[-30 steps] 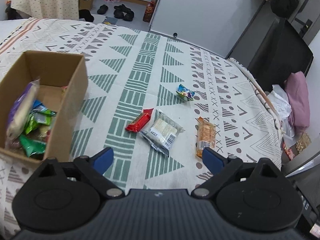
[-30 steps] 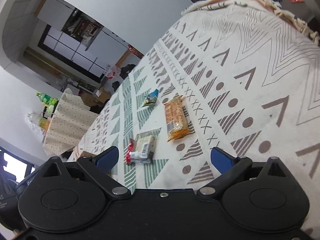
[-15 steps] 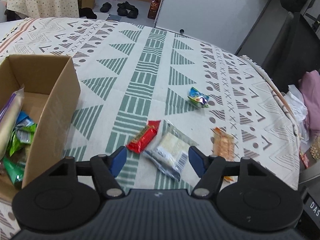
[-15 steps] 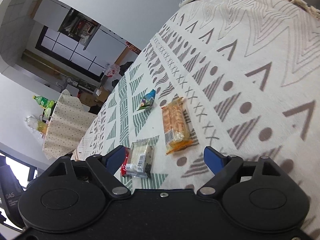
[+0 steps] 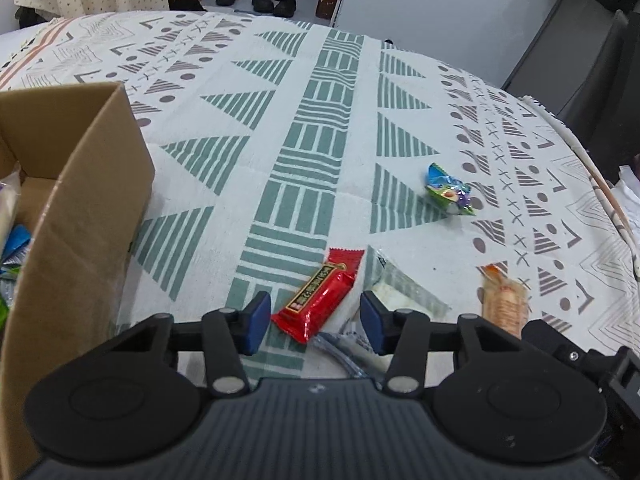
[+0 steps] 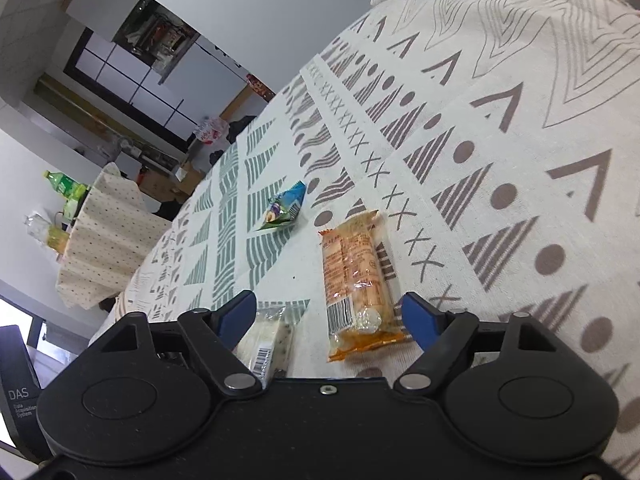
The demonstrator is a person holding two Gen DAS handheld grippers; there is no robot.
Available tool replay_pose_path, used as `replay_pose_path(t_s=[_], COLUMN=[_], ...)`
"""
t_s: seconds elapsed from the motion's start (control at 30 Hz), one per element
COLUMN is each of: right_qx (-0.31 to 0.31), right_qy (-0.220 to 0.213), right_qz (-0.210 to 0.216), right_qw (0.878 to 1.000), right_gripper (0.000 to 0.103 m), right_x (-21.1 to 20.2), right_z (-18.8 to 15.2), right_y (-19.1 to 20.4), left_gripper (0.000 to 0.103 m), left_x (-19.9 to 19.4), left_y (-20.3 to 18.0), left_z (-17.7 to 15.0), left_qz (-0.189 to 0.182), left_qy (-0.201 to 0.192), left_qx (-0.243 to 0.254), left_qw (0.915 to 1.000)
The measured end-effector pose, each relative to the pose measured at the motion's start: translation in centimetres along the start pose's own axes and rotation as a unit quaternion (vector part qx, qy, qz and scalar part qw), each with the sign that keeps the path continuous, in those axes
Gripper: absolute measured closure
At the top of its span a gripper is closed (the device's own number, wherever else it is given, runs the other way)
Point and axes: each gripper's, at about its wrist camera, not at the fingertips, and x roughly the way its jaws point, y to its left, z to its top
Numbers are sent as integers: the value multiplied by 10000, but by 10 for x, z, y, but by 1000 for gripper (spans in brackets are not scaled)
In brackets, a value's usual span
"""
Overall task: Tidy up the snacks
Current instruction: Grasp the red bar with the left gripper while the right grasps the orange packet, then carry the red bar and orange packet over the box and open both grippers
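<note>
Four loose snacks on patterned cloth (image 5: 332,128): one red bar (image 5: 318,296), one clear white pack (image 5: 400,292), one orange pack (image 6: 356,276), one blue-green pouch (image 5: 448,192).

One cardboard box (image 5: 80,216) at frame left, several packets inside, count unclear.

Left gripper (image 5: 312,322) closing, red bar between jaws, pads not touching.

Right gripper (image 6: 330,318) closing around orange pack, lower centre, pads clear of it.

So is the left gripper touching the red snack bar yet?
Apart. In the left wrist view, the red snack bar lies between the closing jaws of the left gripper, with tablecloth showing between the wrapper and each blue pad.
</note>
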Motion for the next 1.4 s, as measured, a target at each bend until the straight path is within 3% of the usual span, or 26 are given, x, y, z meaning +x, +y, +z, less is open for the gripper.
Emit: replay_pose_path(t_s=[0.2,0.3,0.4,0.47,0.53,1.0,1.4], right_qx=[-223,-260,-328,-387,-400,-246,-535], right_qy=[59,48,111,172,192,16,-247], right_qz=[-137,-160,-196,-228,-232,135,418], right_qw=[9996,9995,9992,9988,9987,9996,9974], right_gripper=[29,32,47,63,68,71,70], right_x=[11,13,16,18,17,-18,-53], right_z=[-2,-2,-3,-4,-4,-12,-29], right_y=[4,4,4,4,4,12,67], left_gripper=[56,66,75,79,79,80,80], left_x=[10,15,14,13,11,-39,-106], left_y=[4,8,7,8,9,12,37], left_z=[7,9,8,8,7,8,19], left_qz=[-36,-179,-243,-286,-307,-510,-746], left_qy=[17,108,124,167,197,-72,-499], left_qx=[-104,-277,-276,-356,-408,-408,-465], left_qw=[9999,9994,9992,9988,9985,9978,9949])
